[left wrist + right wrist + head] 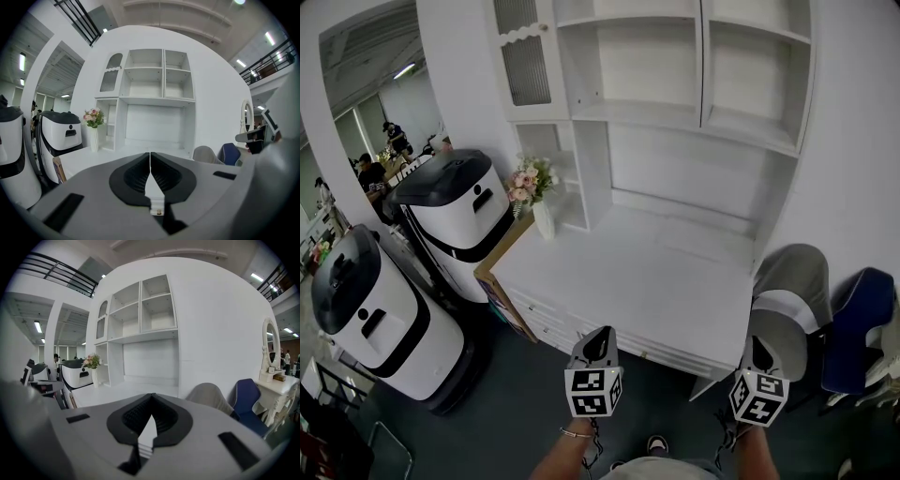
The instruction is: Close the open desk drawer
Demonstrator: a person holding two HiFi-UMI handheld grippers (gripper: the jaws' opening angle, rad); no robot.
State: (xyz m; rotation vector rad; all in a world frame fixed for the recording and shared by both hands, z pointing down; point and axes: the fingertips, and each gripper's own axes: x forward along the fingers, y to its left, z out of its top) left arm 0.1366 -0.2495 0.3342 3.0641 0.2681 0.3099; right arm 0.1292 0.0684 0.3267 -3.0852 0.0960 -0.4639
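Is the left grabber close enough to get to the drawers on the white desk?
Probably yes. The left gripper, jaws shut and empty, hangs right in front of the drawer fronts under the desk edge. Nothing stands between them, and the grey chair sits off to the right.

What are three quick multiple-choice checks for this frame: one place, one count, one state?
1. Where does the flower vase stand?
A. rear left corner of the desk top
B. on the floor
C. on a chair

2. How many white-and-black machines stand by the desk's left end?
A. one
B. two
C. four

3. What state are the left claw and right claw in?
A. both shut, empty
B. both wide open
C. left shut on the vase

Answers:
1 A, the head view shows it at that corner.
2 B, two stand side by side.
3 A, each gripper view shows jaws together with nothing between.
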